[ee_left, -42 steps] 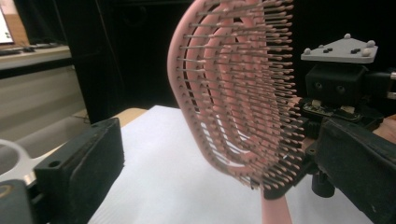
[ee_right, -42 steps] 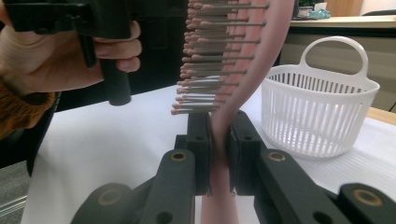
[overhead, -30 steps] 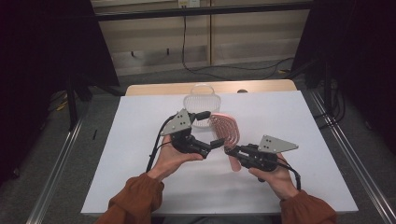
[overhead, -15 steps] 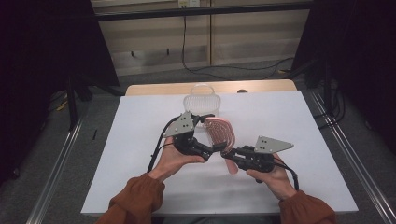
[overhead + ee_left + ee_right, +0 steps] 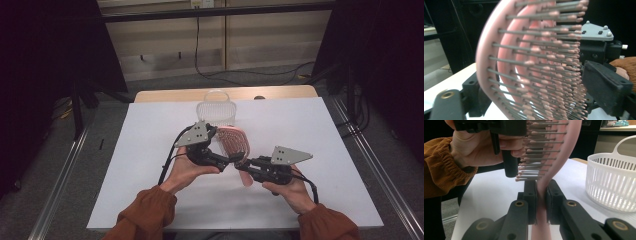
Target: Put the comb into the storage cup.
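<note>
A white table (image 5: 150,150) sits in a dark room, with a white basket (image 5: 216,106) at its far edge. We hold a pink brush (image 5: 236,141) up off the table, just in front of the basket. Our right tongs (image 5: 241,164) are clamped on its handle; our left tongs (image 5: 229,159) reach to the bristle head, and we cannot tell whether they pinch it. We judge this the carrying step. Next we need to swing the brush over the basket rim and loosen our grip there.
</note>
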The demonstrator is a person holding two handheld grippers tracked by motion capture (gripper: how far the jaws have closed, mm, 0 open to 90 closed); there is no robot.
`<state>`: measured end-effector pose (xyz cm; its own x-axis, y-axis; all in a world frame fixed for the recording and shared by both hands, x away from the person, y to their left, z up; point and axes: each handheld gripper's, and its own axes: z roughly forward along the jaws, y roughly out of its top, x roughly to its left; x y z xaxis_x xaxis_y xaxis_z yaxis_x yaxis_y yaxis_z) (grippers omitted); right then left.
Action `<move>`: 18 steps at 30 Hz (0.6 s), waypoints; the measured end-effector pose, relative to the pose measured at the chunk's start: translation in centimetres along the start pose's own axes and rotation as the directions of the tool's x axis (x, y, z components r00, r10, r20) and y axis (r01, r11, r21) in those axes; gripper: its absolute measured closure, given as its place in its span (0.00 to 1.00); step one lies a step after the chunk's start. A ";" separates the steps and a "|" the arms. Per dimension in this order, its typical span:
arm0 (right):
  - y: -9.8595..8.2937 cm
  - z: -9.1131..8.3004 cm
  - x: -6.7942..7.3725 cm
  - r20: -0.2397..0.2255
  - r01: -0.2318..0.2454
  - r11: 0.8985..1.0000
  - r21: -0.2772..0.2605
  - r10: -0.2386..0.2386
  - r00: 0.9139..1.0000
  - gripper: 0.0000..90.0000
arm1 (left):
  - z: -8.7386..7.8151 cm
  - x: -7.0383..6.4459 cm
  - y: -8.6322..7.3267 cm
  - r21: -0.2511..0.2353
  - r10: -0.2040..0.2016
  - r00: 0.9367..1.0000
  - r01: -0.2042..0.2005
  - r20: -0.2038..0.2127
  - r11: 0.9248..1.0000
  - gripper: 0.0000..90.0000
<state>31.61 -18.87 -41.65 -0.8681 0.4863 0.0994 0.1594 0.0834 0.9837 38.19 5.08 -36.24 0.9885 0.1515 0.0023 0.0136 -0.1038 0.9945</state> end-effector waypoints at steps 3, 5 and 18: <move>-0.1 0.0 0.0 -0.002 -0.001 1.000 -0.004 0.001 1.000 0.91 | 0.0 0.0 -0.1 0.000 -0.005 1.000 0.005 0.022 1.000 0.22; 0.0 0.1 0.1 -0.008 -0.001 1.000 -0.007 0.001 1.000 0.91 | 0.0 0.0 -0.1 0.001 0.000 1.000 0.000 0.031 1.000 0.25; -0.2 0.1 -0.1 -0.014 -0.009 1.000 -0.007 0.009 1.000 0.91 | 0.2 0.0 -0.3 -0.002 -0.020 0.995 0.020 0.097 1.000 0.46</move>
<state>31.74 -18.88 -41.89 -0.8729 0.4752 0.1106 0.1643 0.0729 0.9837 38.25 4.88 -36.61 0.9979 0.0580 -0.0277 0.0333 -0.0990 0.9945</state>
